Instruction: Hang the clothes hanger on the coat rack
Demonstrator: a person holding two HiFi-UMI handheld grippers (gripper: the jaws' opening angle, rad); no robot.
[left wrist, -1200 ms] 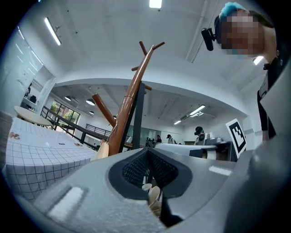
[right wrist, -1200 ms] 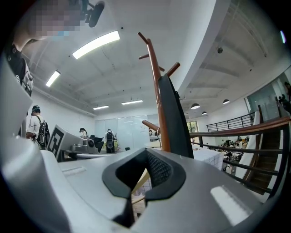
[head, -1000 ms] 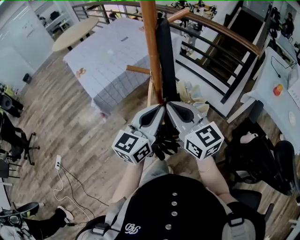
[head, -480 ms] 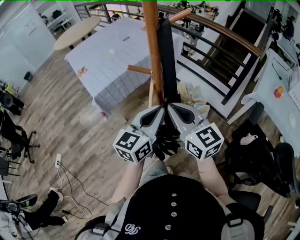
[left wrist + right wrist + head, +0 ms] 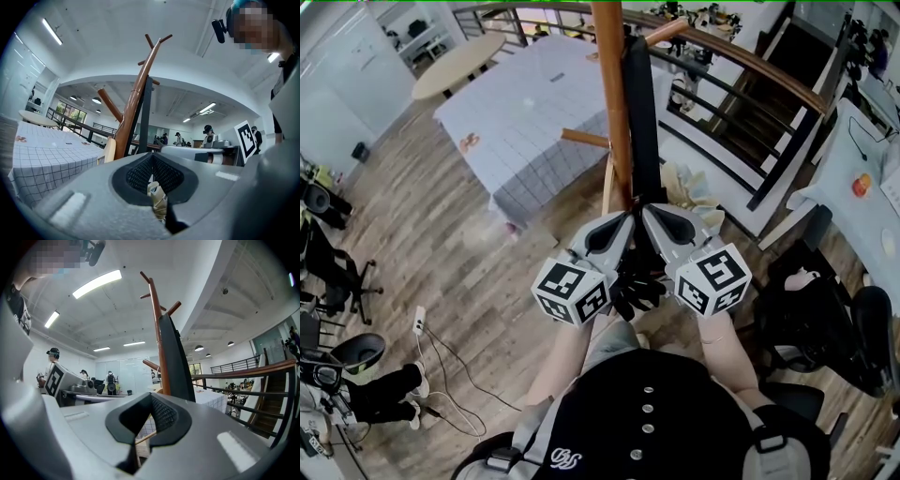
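The round brown wooden coat rack pole [image 5: 614, 103] is varnished and glossy, with light catching along its length. At its 3 o'clock side, a long black panel [image 5: 642, 112] looks smooth and matt. The left gripper [image 5: 622, 220] and right gripper [image 5: 647, 214] have smooth, matt grey plastic shells, lined inside with finely ribbed black pads [image 5: 136, 176] that look rubbery. At 10 o'clock in the head view, a white grid-checked cloth [image 5: 534, 112] drapes a tabletop. The floor [image 5: 441, 244] is matt grey-brown wood-grain planking.
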